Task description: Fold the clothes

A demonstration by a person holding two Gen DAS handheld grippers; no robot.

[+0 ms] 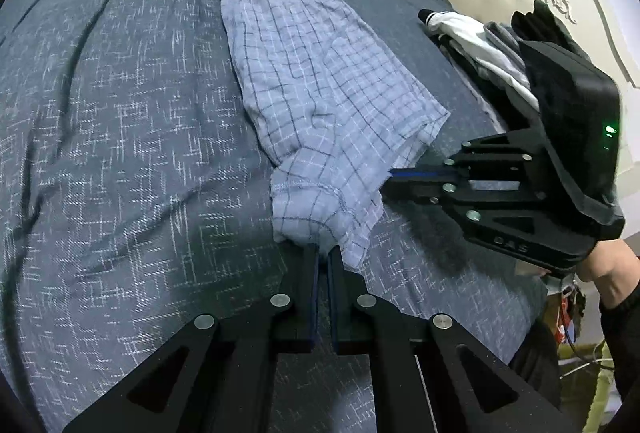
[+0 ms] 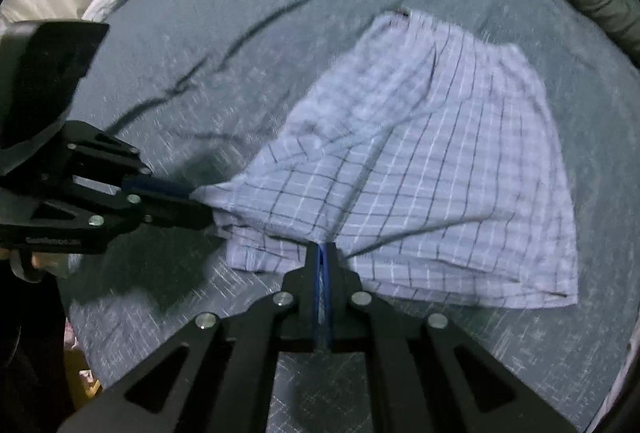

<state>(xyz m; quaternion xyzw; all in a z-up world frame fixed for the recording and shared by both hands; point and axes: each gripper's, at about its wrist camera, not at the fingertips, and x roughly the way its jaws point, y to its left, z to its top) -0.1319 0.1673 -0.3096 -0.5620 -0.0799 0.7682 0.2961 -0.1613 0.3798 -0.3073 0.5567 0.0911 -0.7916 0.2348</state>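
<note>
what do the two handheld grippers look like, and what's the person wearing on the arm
Both the left gripper and the right gripper are matte black, with angular cut-out linkage arms, round silver bolt heads and blue pads lining the fingers. The right one carries embossed lettering, a bulky black housing and a green light. A dark sleeve covers the forearm.

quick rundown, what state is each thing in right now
left hand-held gripper: shut on the plaid shorts' near edge
right hand-held gripper: shut on the same edge
plaid shorts: near edge lifted, rest lying on the bed
bed cover: wrinkled
clothes pile: heaped, unfolded
</note>
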